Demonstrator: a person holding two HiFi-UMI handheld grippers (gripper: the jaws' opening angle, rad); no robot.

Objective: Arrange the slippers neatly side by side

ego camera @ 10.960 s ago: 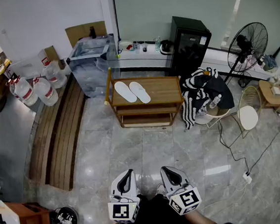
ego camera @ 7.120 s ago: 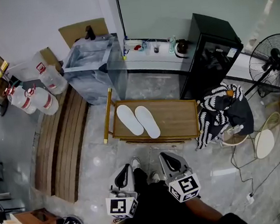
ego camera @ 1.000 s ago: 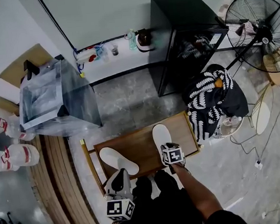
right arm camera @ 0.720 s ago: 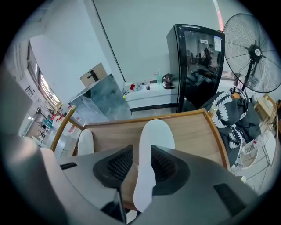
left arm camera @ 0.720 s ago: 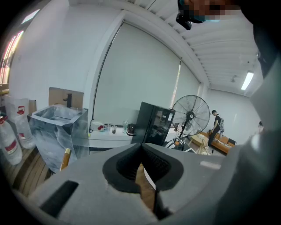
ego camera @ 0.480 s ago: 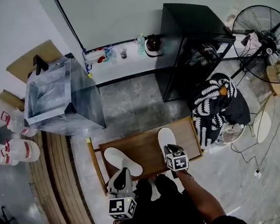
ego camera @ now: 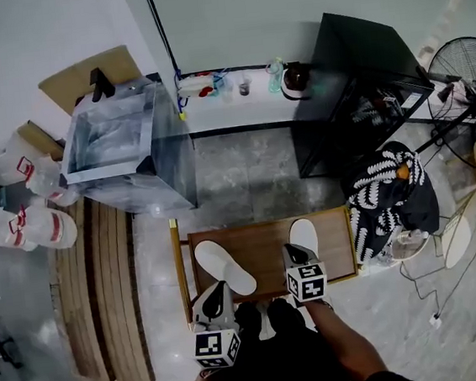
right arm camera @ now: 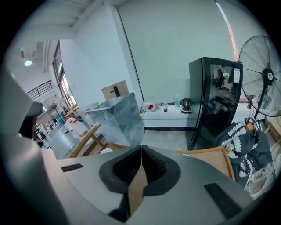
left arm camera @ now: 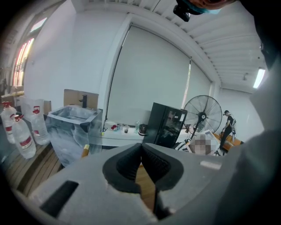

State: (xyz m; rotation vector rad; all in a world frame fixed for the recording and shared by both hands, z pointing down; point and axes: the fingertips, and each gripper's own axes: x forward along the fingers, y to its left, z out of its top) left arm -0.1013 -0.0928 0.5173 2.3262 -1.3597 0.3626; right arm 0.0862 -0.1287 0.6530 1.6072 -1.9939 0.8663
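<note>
Left gripper (ego camera: 218,289): jaws pressed tight together, nothing in them, sitting at 6 o'clock of the left slipper.
Right gripper (ego camera: 292,251): jaws have just been closing, now pad on pad and empty, at 7 o'clock of the right slipper.
Left slipper (ego camera: 223,266): flat on the table (ego camera: 260,240), 9 o'clock side, slanted 10-to-4 o'clock.
Right slipper (ego camera: 304,233): table's 3 o'clock side, well apart from its mate.

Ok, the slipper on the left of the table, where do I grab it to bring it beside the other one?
The left slipper lies flat and slanted on the table, its near end toward the front edge, close to the left claw. Likely best: open that claw, come in low from the front edge and pinch that near end's rim.
</note>
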